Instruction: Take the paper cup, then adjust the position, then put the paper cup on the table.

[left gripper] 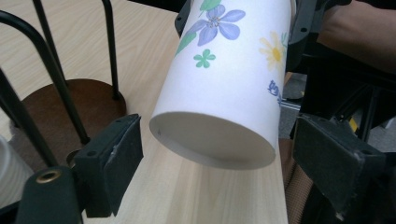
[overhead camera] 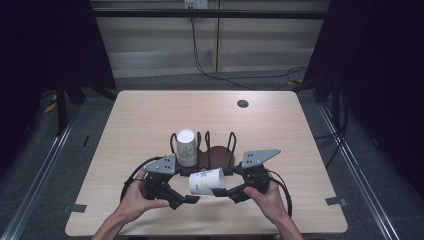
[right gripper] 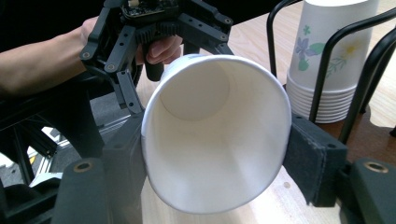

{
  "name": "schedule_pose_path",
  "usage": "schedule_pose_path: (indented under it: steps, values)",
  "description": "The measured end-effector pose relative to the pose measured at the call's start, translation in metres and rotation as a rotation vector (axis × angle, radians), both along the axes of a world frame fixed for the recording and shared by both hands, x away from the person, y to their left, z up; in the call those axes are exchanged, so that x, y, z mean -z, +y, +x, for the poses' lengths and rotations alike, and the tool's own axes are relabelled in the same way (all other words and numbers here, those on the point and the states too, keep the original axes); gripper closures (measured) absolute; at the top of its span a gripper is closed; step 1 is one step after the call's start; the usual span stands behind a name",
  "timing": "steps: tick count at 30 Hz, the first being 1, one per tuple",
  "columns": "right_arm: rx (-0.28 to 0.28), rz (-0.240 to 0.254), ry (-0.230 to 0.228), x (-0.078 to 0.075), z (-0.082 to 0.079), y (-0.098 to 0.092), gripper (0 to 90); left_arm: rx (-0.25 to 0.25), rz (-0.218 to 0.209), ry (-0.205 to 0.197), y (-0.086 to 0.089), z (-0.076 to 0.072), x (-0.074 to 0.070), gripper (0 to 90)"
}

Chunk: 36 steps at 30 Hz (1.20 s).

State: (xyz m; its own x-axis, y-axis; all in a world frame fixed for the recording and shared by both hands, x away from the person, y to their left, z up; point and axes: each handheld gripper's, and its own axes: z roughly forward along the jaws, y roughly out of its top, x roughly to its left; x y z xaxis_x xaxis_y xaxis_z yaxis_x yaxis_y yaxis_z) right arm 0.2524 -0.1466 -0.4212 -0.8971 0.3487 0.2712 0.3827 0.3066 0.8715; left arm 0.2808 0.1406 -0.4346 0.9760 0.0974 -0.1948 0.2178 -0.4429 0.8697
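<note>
A white paper cup with a flower print (overhead camera: 206, 181) lies on its side in the air between my two grippers, just in front of the rack. My right gripper (overhead camera: 222, 192) is shut on its open rim end; in the right gripper view both pads press the rim of the cup (right gripper: 219, 140) out of round. My left gripper (overhead camera: 187, 200) stands open around the cup's base (left gripper: 219, 140), with a gap at each pad (left gripper: 123, 151). A stack of like cups (overhead camera: 186, 147) stands upside down in the rack's left slot.
The black wire cup rack on a brown round base (overhead camera: 217, 156) stands mid-table, just beyond the grippers; its wires (left gripper: 60, 84) rise close to my left jaw. A small dark hole (overhead camera: 243, 103) sits at the far right of the wooden table (overhead camera: 150, 120).
</note>
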Motion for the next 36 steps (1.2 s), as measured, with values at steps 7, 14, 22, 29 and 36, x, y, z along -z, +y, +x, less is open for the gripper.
schedule_pose_path:
  steps: [7, 14, 22, 29, 36]
  values:
    - [0.039, -0.015, -0.008, -0.001, 0.001, -0.006, 29.6, -0.042, 0.035, -0.028, 0.005, 0.002, 0.002, 16.5]
    - [0.087, -0.012, 0.007, 0.002, 0.003, -0.014, 29.5, -0.069, 0.073, -0.018, 0.011, 0.002, 0.006, 16.9]
    - [0.127, -0.039, 0.025, 0.003, 0.004, -0.018, 29.6, -0.138, 0.061, -0.032, 0.033, -0.001, 0.005, 16.0]
    - [0.155, -0.078, 0.042, 0.002, 0.003, -0.028, 29.6, -0.201, 0.103, -0.034, 0.042, 0.004, 0.006, 15.9]
    - [0.173, -0.100, 0.047, 0.000, 0.001, -0.043, 29.6, -0.225, 0.125, -0.011, 0.050, 0.008, 0.008, 15.9]
